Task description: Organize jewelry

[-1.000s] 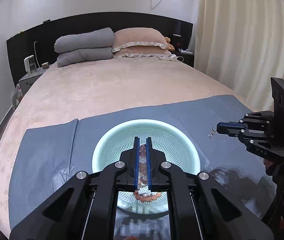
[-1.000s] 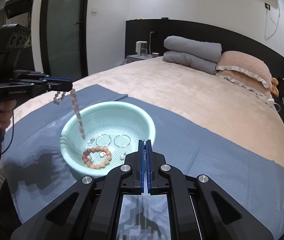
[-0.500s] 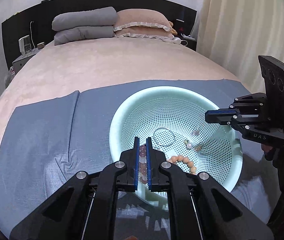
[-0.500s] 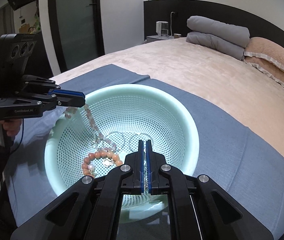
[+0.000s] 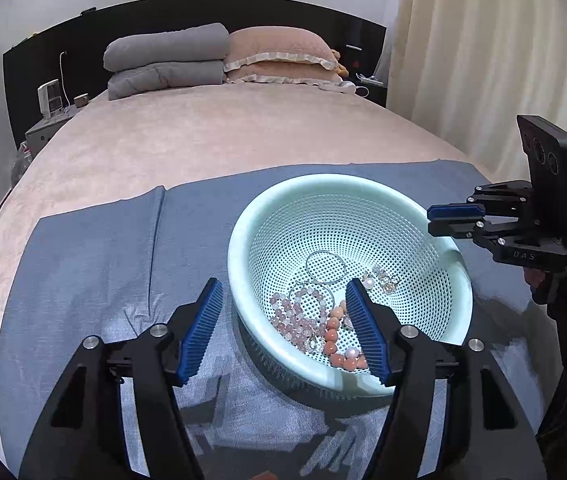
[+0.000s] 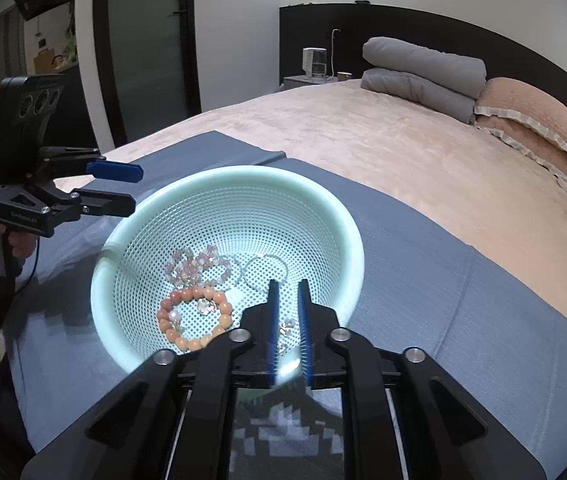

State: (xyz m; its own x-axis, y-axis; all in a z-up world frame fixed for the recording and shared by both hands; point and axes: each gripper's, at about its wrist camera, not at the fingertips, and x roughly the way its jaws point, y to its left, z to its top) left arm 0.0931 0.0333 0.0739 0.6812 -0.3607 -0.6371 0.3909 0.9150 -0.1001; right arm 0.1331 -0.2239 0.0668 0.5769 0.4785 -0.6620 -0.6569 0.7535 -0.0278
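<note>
A mint perforated basket stands on a blue cloth on the bed. Inside lie a pale pink bead string, an orange bead bracelet, a thin silver hoop and small earrings. My left gripper is wide open and empty above the basket's near left rim. In the right wrist view the basket holds the pink string, the orange bracelet and the hoop. My right gripper is slightly open over the basket's near edge, with small jewelry showing between its fingers.
Grey folded blankets and a peach pillow lie at the bed's head. A nightstand stands at left and curtains hang at right. The left gripper shows at left in the right wrist view; the right gripper at right in the left wrist view.
My left gripper opened and let the pink bead string fall into the basket. My right gripper, shut before, has opened a little over the basket's near edge.
</note>
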